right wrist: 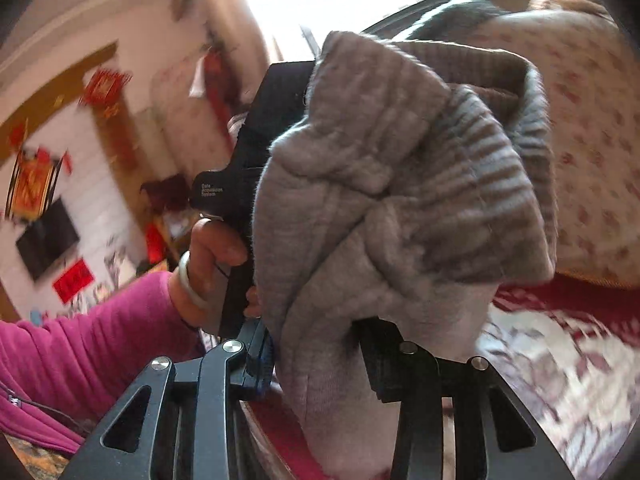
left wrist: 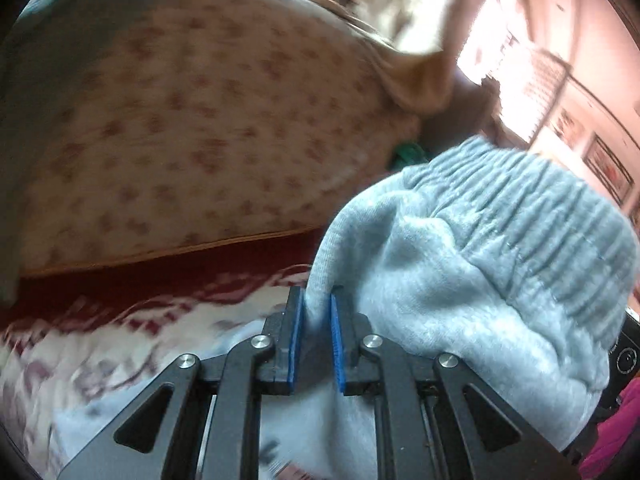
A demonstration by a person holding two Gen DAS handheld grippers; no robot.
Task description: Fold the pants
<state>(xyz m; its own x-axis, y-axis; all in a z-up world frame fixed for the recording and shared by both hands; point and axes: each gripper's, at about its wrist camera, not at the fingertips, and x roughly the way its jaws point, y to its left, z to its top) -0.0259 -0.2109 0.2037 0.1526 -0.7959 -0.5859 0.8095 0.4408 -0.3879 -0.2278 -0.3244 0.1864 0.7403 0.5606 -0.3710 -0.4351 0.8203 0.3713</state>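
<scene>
Between your left gripper's [left wrist: 318, 312] blue pads [left wrist: 335, 344] sits a thin fold of the pants [left wrist: 460, 280], pinched just below the ribbed waistband [left wrist: 540, 208]; the jaws are closed on that fold with only cloth between them. From there the grey fleece bunches up and to the right of the fingers, lifted off the red patterned blanket [left wrist: 120, 340] below, with the flowered cushion [left wrist: 180, 120] beyond it.

Your right gripper [right wrist: 316, 352] has its fingers buried in the same cloth. The pants [right wrist: 380, 200] drape over both of them, so you can see it is clamped on the fabric, though the pads themselves are mostly hidden. Your left hand [right wrist: 212, 252] and its tool stand just to the left of that bundle, very close.

Judging by the look, this is thick, soft fleece: light, limp, not slippery and not fragile. It will sag and bunch wherever you don't support it. The elastic band is the firmest part, so grips at its two outer ends should let you spread the pants flat. At present the holds look close together, which likely keeps the cloth crumpled.
</scene>
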